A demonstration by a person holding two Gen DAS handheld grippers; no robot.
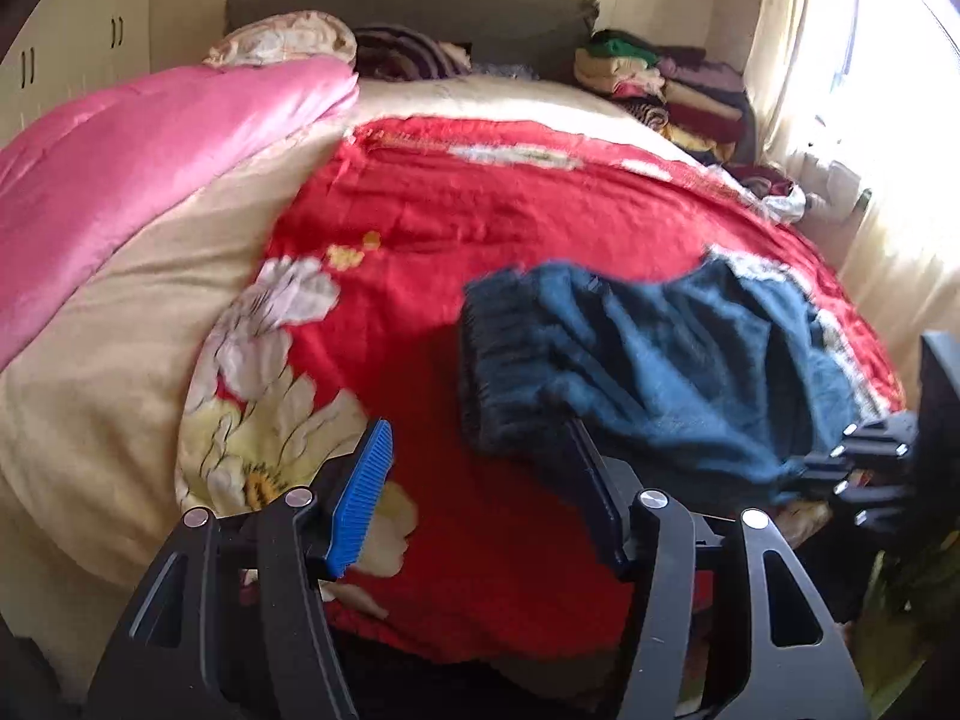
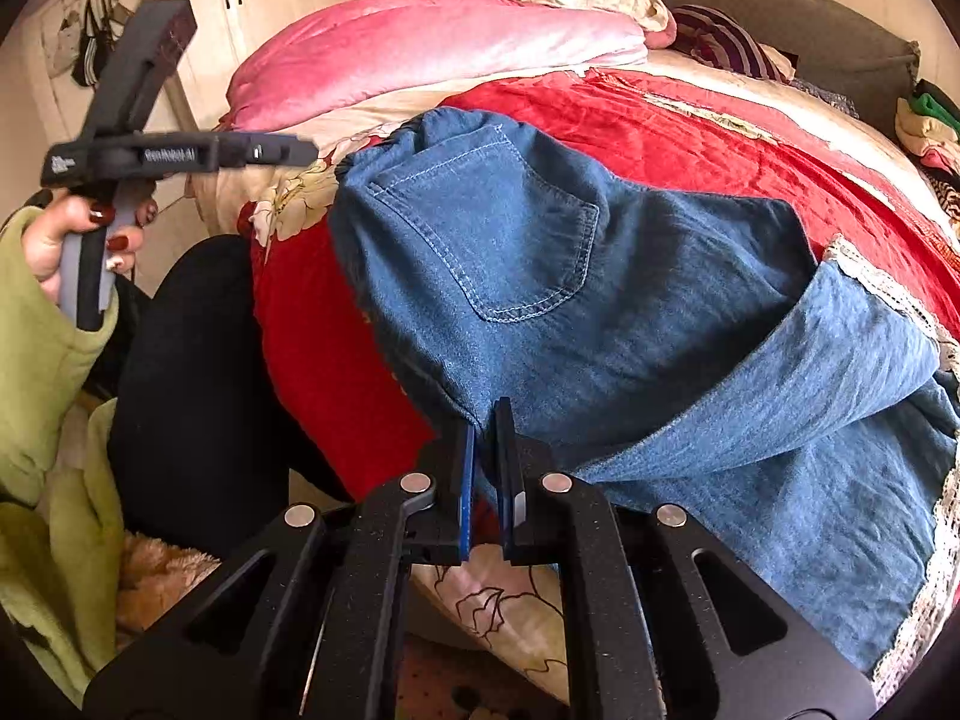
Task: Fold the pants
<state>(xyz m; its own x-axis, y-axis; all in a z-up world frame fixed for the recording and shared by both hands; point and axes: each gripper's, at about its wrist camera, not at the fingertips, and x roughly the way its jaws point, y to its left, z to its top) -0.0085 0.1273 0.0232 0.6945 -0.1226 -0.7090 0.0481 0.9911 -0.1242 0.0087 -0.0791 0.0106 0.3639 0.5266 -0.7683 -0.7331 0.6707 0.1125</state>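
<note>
Blue denim pants (image 2: 540, 276) lie bunched on the red flowered bedspread (image 2: 690, 138), back pocket up, with a lace-trimmed leg end to the right. My right gripper (image 2: 487, 414) is shut on a fold of the denim at the near edge. In the left wrist view the pants (image 1: 660, 360) look dark, with the gathered waistband facing me. My left gripper (image 1: 477, 426) stands open at that waistband. Its right finger touches the cloth and its blue-padded left finger (image 1: 360, 492) is over bare bedspread. The right gripper (image 1: 840, 468) shows at the pants' right edge.
A pink quilt (image 1: 138, 156) and pillows (image 1: 282, 39) fill the bed's far left. Stacked folded clothes (image 1: 672, 90) sit by the curtained window (image 1: 840, 90). A hand (image 2: 72, 240) in a green sleeve holds the left gripper (image 2: 288, 151). A black-clad leg (image 2: 192, 396) rests against the bed's near side.
</note>
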